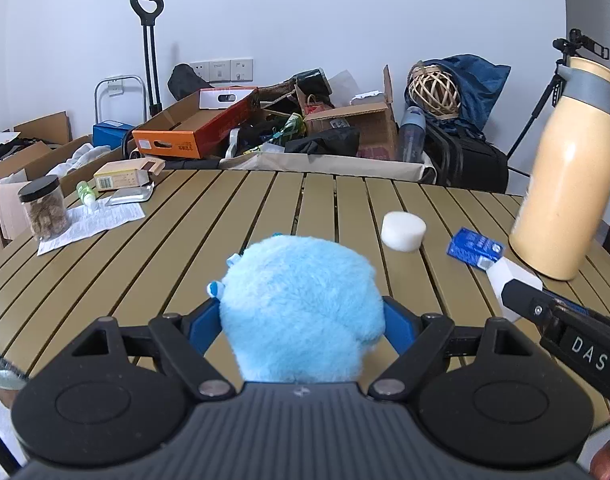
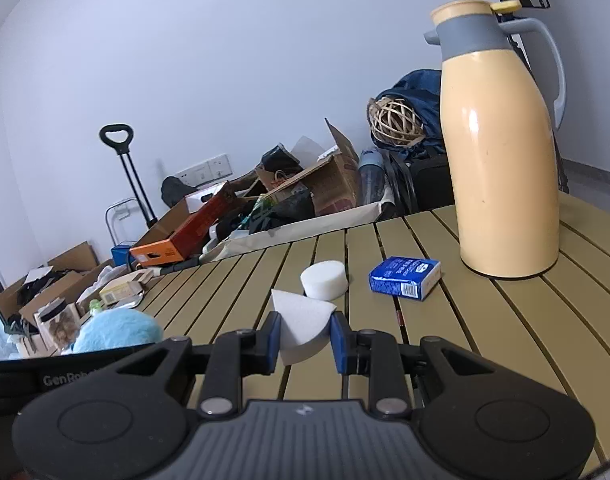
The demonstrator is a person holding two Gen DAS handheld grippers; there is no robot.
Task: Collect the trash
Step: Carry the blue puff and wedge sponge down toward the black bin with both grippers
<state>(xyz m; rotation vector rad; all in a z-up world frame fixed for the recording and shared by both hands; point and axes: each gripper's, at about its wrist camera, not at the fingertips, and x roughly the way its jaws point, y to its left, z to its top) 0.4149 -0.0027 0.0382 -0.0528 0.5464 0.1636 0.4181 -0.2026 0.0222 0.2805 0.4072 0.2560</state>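
Observation:
My left gripper is shut on a fluffy light-blue plush toy, which hides its fingertips; the toy also shows at the left of the right wrist view. My right gripper is shut on a white foam wedge, seen from the left wrist view as a white piece at the right. On the slatted table lie a white foam cylinder and a small blue carton, both ahead of the grippers.
A tall cream thermos jug stands at the table's right. At the far left are a jar, a paper sheet, a green bottle and a small box. Cardboard boxes and bags crowd the floor beyond.

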